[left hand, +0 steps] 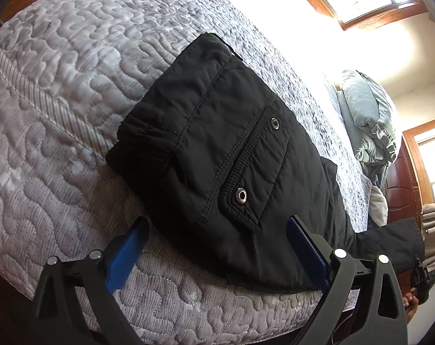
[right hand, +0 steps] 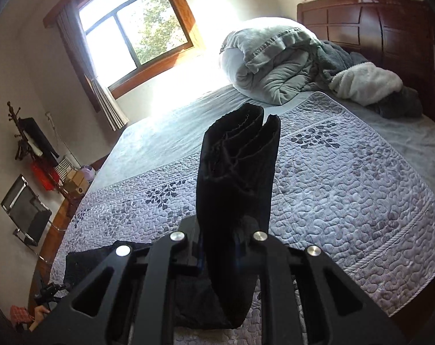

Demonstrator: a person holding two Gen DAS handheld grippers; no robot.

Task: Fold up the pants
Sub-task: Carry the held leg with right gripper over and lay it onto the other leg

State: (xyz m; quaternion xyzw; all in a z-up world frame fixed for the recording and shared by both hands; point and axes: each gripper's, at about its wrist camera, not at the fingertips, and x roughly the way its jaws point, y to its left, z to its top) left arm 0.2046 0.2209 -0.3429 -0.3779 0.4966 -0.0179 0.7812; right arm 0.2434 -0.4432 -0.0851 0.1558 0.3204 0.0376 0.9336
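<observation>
Left wrist view: the left gripper (left hand: 214, 247) stands wide apart over black pants (left hand: 217, 155) lying on the bed (left hand: 59, 92); the right gripper (right hand: 226, 244) is clamped on the pants' raised leg ends.

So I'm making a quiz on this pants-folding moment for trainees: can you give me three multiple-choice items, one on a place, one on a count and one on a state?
1. Where do the black pants lie?
A. on the quilted bedspread
B. on a chair
C. on the floor

2. How many metal snaps show on the pocket flap?
A. one
B. two
C. four

3. How is the right gripper?
A. wide open, empty
B. out of view
C. shut on the hem end of the pants

Answers:
1 A: grey quilting surrounds the pants in the left wrist view.
2 B: one snap sits at each end of the flap.
3 C: dark fabric with open leg hems stands up from between its closed jaws in the right wrist view, while the left gripper stands open.
</observation>
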